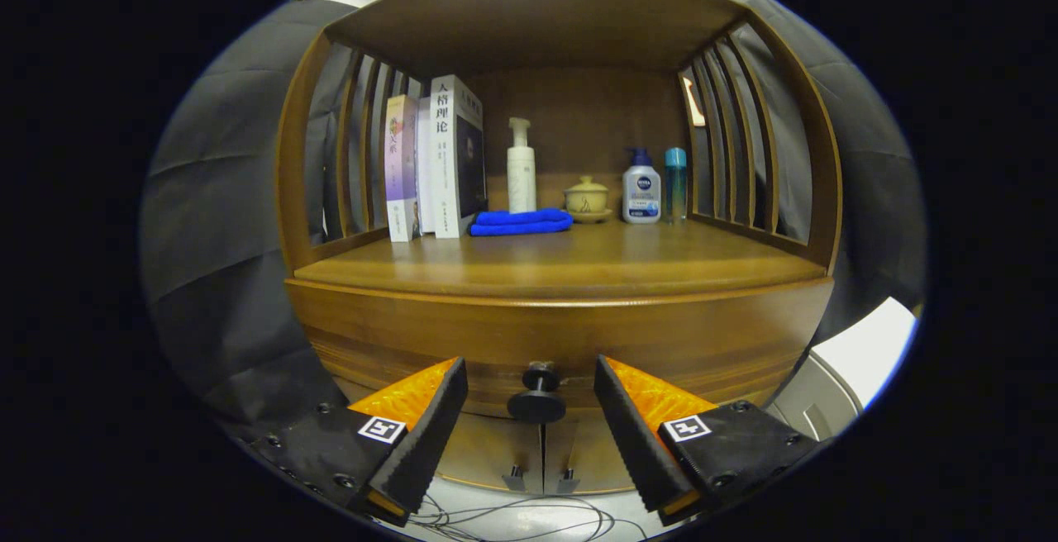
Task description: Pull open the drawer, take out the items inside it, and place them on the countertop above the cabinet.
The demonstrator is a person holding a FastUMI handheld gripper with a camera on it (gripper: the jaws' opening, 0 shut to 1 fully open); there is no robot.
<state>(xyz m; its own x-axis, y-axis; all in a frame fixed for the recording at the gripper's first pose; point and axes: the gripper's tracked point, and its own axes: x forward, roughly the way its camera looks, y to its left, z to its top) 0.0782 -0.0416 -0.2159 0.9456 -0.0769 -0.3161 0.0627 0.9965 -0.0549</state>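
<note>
My jaws (531, 410) stand wide, holding nothing, with the drawer knob (537, 397) between them at twelve o'clock, untouched. The drawer (562, 335) is shut. On the table (579, 265) above it, from ten to two o'clock: books (434, 166), a blue cloth (521, 222), a white pump bottle (521, 166), a lidded cup (587, 197), two more bottles (653, 187).
</note>
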